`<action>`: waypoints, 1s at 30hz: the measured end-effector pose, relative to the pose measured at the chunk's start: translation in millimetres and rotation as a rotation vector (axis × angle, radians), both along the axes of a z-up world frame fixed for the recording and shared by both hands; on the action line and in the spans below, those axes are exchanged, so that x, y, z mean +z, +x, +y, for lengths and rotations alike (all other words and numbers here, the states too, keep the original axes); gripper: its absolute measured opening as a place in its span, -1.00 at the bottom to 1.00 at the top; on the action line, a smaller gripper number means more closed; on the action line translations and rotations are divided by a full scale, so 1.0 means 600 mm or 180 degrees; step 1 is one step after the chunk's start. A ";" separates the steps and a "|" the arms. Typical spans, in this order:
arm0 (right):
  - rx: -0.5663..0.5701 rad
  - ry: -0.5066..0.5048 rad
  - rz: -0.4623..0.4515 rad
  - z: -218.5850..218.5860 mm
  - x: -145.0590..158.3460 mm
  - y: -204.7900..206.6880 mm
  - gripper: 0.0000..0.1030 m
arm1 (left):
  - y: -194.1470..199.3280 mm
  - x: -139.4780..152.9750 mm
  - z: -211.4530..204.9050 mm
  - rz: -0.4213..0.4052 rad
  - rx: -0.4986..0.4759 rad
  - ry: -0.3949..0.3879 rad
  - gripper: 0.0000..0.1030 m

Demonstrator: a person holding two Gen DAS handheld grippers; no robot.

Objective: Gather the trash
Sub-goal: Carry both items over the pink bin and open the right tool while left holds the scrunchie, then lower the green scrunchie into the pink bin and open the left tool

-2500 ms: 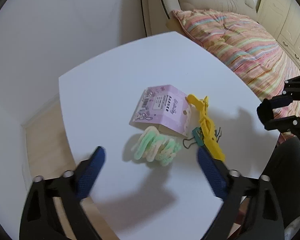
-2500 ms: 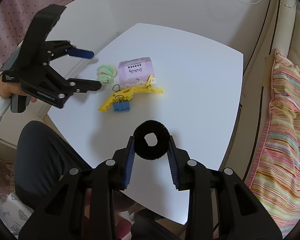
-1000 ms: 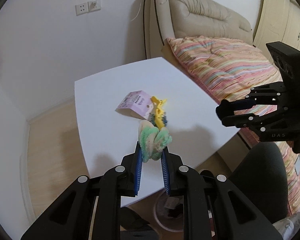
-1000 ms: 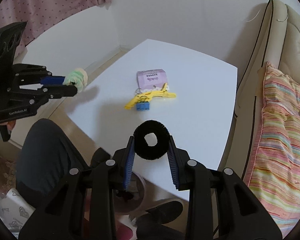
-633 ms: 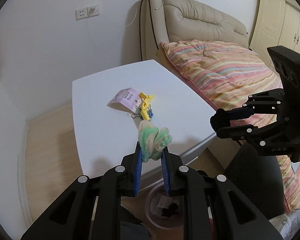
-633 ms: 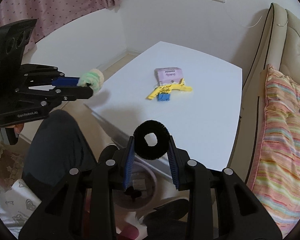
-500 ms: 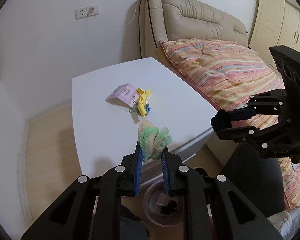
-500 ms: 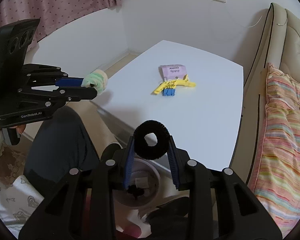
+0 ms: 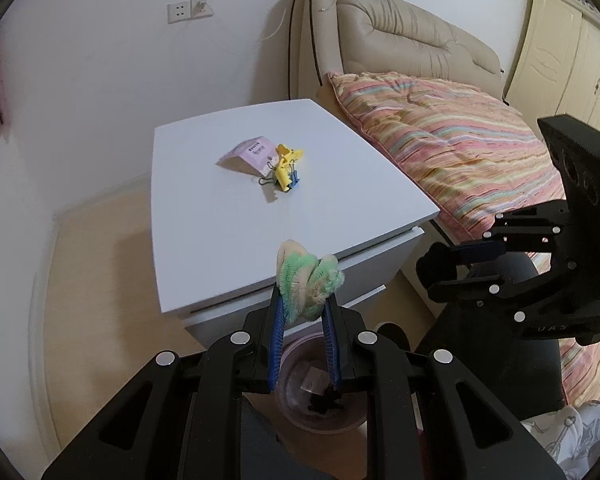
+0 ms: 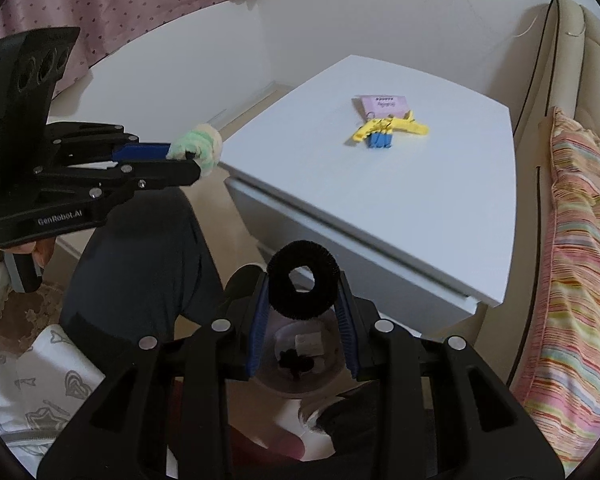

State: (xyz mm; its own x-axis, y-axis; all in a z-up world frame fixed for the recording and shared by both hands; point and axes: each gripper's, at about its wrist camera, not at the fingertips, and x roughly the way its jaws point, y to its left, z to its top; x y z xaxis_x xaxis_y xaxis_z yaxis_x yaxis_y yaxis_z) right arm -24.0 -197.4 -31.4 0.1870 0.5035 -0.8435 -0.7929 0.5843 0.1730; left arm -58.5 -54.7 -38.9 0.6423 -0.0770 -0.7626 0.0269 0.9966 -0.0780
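Observation:
My left gripper (image 9: 303,312) is shut on a green and cream fuzzy hair tie (image 9: 308,282), held off the table's near edge above a pinkish trash bin (image 9: 320,400) on the floor. My right gripper (image 10: 303,312) is shut on a black fuzzy hair tie (image 10: 303,290), held above the same bin (image 10: 304,372). The left gripper also shows in the right wrist view (image 10: 192,160) with its hair tie (image 10: 200,146). A pink card packet (image 9: 250,155), a yellow clip (image 9: 285,160) and a blue binder clip (image 9: 294,178) lie on the white table (image 9: 220,248).
The bin holds dark scraps and a white piece. A bed with a striped quilt (image 9: 460,148) and a beige headboard (image 9: 400,44) stand right of the table. The person's dark-clad legs (image 10: 140,264) are beside the bin. Walls close in behind the table.
The left gripper closed on the green hair tie and lifted it off the table. Both grippers drew back from the table and lowered over the bin.

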 end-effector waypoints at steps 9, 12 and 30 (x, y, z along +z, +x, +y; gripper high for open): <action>0.0098 0.0025 0.0065 0.014 -0.004 -0.011 -0.39 | -0.013 0.009 0.022 -0.0057 0.0123 -0.0044 -0.65; 0.0139 0.0042 0.0087 0.019 -0.004 -0.014 -0.36 | -0.015 0.010 0.024 -0.0062 0.0136 -0.0054 -0.65; -0.0040 0.0099 0.0141 0.014 -0.007 -0.007 0.92 | -0.015 0.006 0.026 -0.0034 0.0095 -0.0120 -0.65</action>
